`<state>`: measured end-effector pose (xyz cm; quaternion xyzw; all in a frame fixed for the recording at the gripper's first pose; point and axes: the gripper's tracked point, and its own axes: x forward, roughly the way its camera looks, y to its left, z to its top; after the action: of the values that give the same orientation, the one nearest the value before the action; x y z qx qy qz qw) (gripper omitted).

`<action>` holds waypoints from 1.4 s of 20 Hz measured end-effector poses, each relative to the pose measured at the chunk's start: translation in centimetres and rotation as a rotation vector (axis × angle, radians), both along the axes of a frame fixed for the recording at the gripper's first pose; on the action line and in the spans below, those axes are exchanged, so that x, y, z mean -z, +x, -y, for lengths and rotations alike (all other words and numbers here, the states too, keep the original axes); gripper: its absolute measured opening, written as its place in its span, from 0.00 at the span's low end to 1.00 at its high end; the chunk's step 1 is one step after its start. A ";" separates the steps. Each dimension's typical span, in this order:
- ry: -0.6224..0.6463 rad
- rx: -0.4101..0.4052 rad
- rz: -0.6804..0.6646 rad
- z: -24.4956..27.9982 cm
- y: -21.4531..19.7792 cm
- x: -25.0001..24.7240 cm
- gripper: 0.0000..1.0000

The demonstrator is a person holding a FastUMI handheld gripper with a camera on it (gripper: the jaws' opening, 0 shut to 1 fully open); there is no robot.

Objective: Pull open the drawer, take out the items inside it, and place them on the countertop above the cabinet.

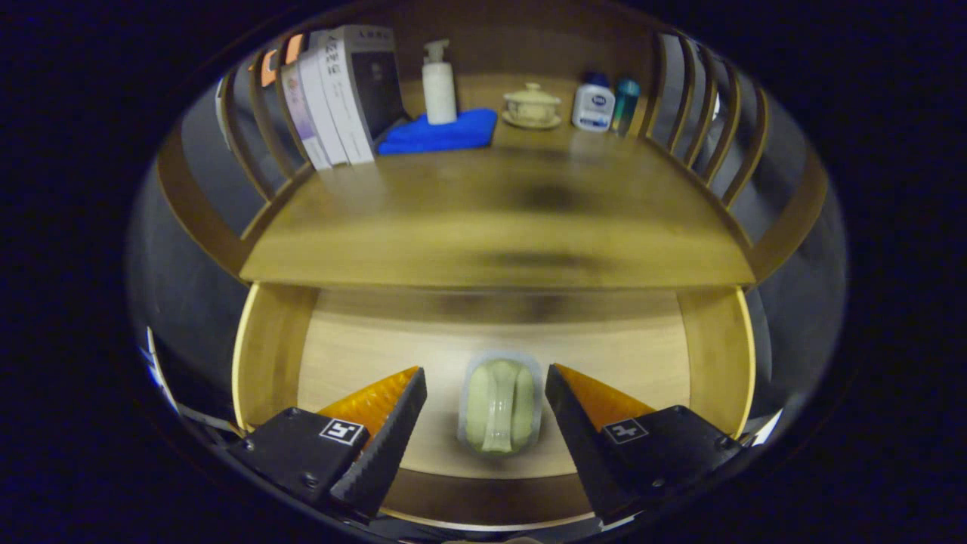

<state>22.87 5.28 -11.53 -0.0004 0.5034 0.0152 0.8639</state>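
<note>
Drawer stands open below me; my gripper hangs wide and empty, the pale packet between my fingers, its long axis running straight ahead.

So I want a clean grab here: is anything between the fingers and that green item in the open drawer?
Nothing visible. The gripper is open, one finger on each side of the green packaged item, not touching it. The item lies alone on the drawer floor.

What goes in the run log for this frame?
wooden drawer: open | pale green clear-wrapped packet: on drawer floor, between fingers | gripper: open, not touching
</note>
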 end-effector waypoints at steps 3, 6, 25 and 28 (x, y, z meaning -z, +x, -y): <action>0.033 0.049 -0.119 0.3 -0.8 2.2 1.00; 0.011 0.087 -0.171 1.2 -0.9 4.2 0.97; -0.052 0.117 -0.249 1.4 -0.3 5.9 0.99; -0.031 0.098 -0.256 1.3 -0.7 5.6 0.95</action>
<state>22.19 3.97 -17.12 0.0130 0.6091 -0.0347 0.7922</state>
